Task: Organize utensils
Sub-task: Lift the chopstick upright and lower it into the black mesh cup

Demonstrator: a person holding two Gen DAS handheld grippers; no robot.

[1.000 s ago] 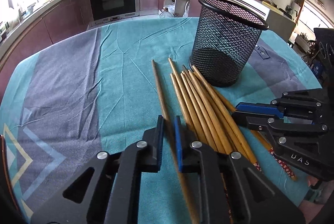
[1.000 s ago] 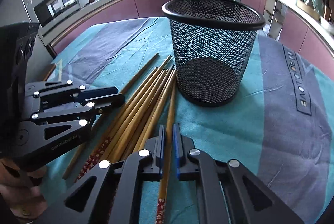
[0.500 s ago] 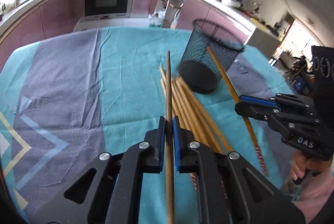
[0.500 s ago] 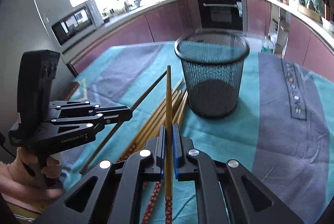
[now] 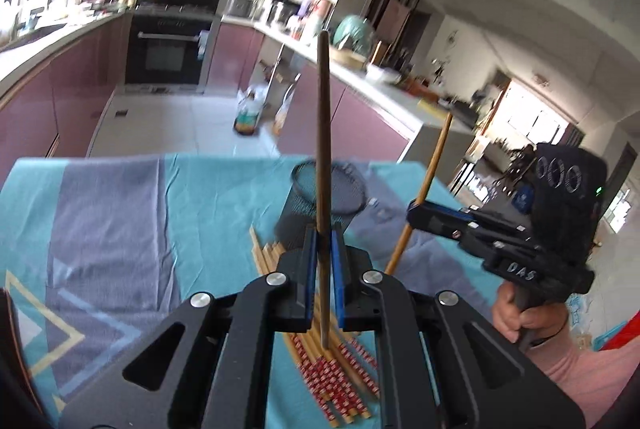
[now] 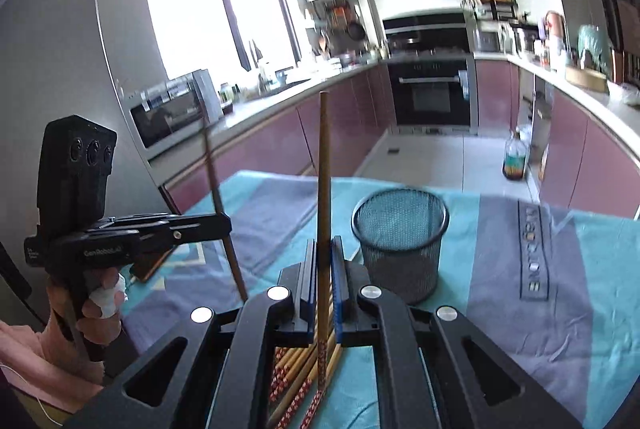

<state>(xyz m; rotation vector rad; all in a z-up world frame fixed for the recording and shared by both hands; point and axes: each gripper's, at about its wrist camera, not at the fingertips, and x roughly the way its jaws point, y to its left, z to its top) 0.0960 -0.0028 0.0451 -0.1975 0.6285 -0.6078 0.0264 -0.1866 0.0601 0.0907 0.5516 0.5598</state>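
Two chopsticks lifted upright above tablecloth: dark chopstick clamped in left gripper, pale chopstick clamped in right gripper. Remaining chopsticks bundled near mesh cup, mid-cloth. "GenRobot.AI" on left gripper, "DAS" on right.

Wooden chopsticks, smooth; black wire-mesh basket; creased cloth tablecloth, matt.

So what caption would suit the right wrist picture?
Right gripper lifts one wooden chopstick near the black mesh cup; left gripper holds another.
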